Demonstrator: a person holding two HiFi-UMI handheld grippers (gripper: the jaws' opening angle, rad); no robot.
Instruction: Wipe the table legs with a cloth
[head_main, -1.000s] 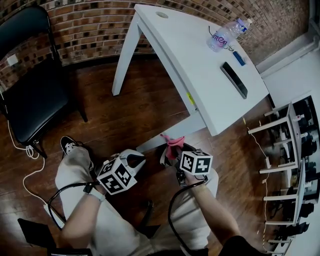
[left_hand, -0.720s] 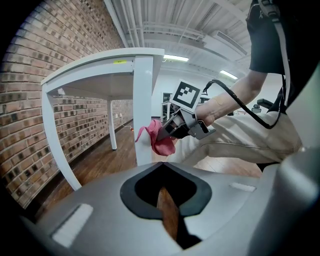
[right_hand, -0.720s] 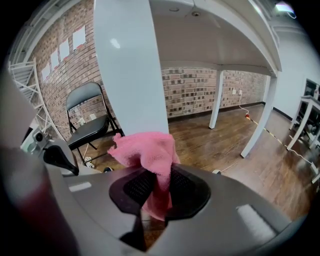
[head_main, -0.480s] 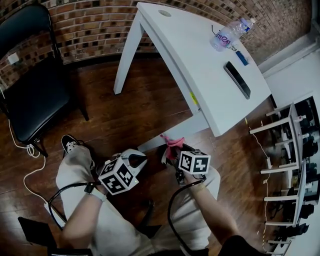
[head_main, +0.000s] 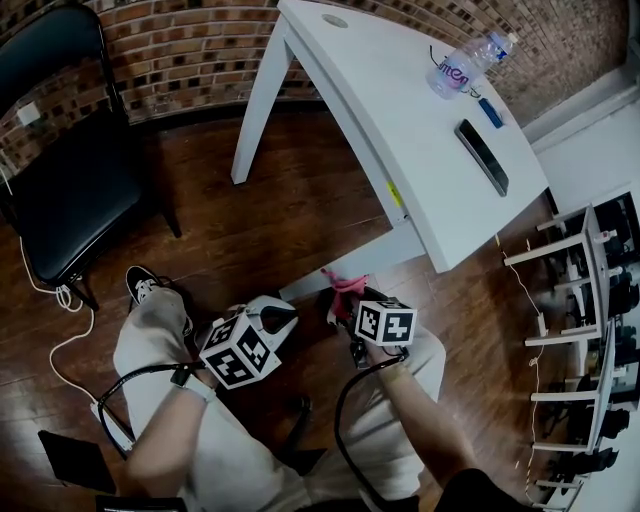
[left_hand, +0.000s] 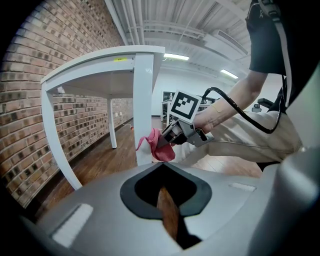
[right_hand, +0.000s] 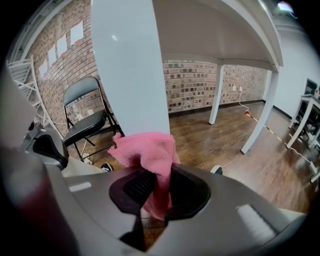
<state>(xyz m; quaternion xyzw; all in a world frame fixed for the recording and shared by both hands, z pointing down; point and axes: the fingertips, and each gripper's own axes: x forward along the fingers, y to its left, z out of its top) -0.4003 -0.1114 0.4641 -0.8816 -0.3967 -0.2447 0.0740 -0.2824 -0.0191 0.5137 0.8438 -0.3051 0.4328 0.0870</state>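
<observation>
The white table (head_main: 400, 110) stands on slim white legs. Its nearest leg (head_main: 340, 270) slants down to the wooden floor just ahead of my hands. My right gripper (head_main: 348, 303) is shut on a pink cloth (head_main: 344, 288), which sits against the lower end of that leg. In the right gripper view the cloth (right_hand: 147, 152) bunches out of the jaws right before the broad white leg (right_hand: 130, 65). My left gripper (head_main: 277, 320) is low to the left of the leg, shut and holding nothing. From the left gripper view I see the leg (left_hand: 144, 100), the cloth (left_hand: 155, 145) and the right gripper (left_hand: 172, 136).
A black folding chair (head_main: 60, 180) stands at left by the brick wall. A white cable (head_main: 62, 300) trails on the floor. A water bottle (head_main: 465, 65), a black phone-like slab (head_main: 482, 155) and a blue item (head_main: 490, 112) lie on the tabletop. White racks (head_main: 580, 300) stand at right.
Almost nothing: the head view has shifted slightly, and the right gripper still holds the pink cloth at the foot of the near leg. The left gripper has stayed put.
</observation>
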